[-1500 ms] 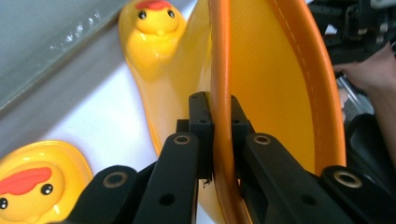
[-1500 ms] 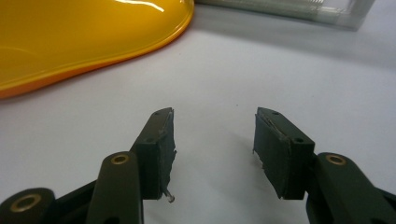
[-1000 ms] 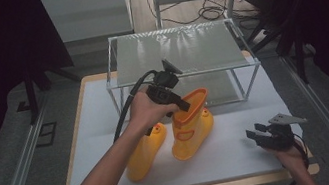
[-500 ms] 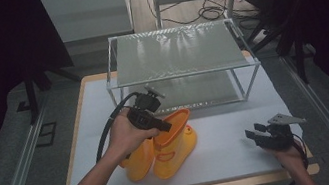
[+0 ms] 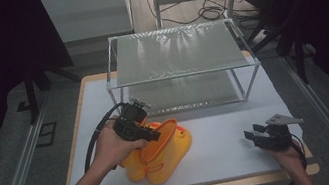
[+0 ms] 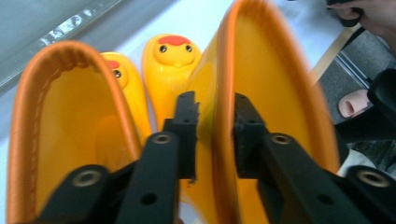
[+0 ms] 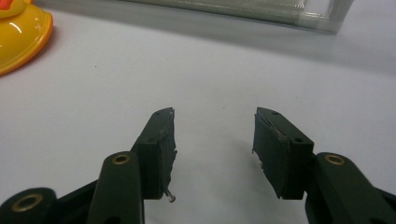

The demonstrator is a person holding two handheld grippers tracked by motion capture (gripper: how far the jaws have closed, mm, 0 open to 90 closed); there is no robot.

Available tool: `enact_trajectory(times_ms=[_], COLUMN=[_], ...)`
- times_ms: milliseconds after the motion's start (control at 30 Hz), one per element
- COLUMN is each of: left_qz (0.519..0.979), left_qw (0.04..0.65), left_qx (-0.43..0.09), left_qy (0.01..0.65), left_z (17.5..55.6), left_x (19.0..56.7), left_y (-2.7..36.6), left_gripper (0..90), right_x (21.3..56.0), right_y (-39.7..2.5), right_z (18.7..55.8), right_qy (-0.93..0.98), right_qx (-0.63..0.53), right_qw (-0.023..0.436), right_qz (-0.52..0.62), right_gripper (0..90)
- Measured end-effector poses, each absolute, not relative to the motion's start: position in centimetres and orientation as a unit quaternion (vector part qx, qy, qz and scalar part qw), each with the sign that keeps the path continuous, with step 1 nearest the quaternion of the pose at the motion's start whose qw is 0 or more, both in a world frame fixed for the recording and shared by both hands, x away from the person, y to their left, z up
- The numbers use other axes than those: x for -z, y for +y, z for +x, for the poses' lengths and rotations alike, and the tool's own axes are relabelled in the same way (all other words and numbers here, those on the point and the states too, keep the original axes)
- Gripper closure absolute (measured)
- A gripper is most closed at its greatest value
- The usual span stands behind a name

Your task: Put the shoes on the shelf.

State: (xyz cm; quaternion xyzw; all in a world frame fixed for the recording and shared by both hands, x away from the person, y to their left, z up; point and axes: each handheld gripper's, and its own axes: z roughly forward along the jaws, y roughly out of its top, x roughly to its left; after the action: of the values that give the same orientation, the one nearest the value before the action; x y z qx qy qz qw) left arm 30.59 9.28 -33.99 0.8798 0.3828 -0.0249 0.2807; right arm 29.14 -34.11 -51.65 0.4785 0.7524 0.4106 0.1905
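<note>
Two yellow duck-faced rubber boots with orange rims lie side by side at the table's front left. My left gripper is shut on the rim wall of the right-hand boot, one jaw inside the shaft and one outside. In the left gripper view the gripper pinches that boot's wall, with the other boot just to its left. The second boot is partly hidden under the hand. My right gripper rests open near the front right corner, nothing between its jaws.
A two-level metal-framed rack with wavy glass shelves stands at the back of the white table. One boot's toe shows in the right gripper view's far left. Dark floor and rails flank the table.
My left gripper carried the held boot left and toward the front, tipping it down from upright to lie against the other boot. The right gripper stayed put.
</note>
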Motion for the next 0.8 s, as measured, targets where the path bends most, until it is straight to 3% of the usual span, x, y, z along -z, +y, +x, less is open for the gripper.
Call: enact_trajectory(times_ms=[300,533,800], left_qz=[0.863,0.856,0.849], left_qw=[0.329,0.343,0.338], left_qx=[0.032,0.019,0.028], left_qy=[0.381,0.387,0.405], left_z=[30.5,30.2,29.8], left_x=[30.9,29.1,29.6], left_y=[9.9,11.5,13.3], left_gripper=[55.8,51.3,46.7], right_x=[51.6,51.6,51.4], right_y=[-34.4,-34.4,-34.3], right_z=[29.1,29.1,29.1], right_qy=[0.750,0.750,0.749], right_qx=[-0.412,-0.411,-0.413], right_qw=[0.192,0.191,0.197], right_qz=[0.481,0.482,0.479], right_gripper=[48.2,48.0,47.7])
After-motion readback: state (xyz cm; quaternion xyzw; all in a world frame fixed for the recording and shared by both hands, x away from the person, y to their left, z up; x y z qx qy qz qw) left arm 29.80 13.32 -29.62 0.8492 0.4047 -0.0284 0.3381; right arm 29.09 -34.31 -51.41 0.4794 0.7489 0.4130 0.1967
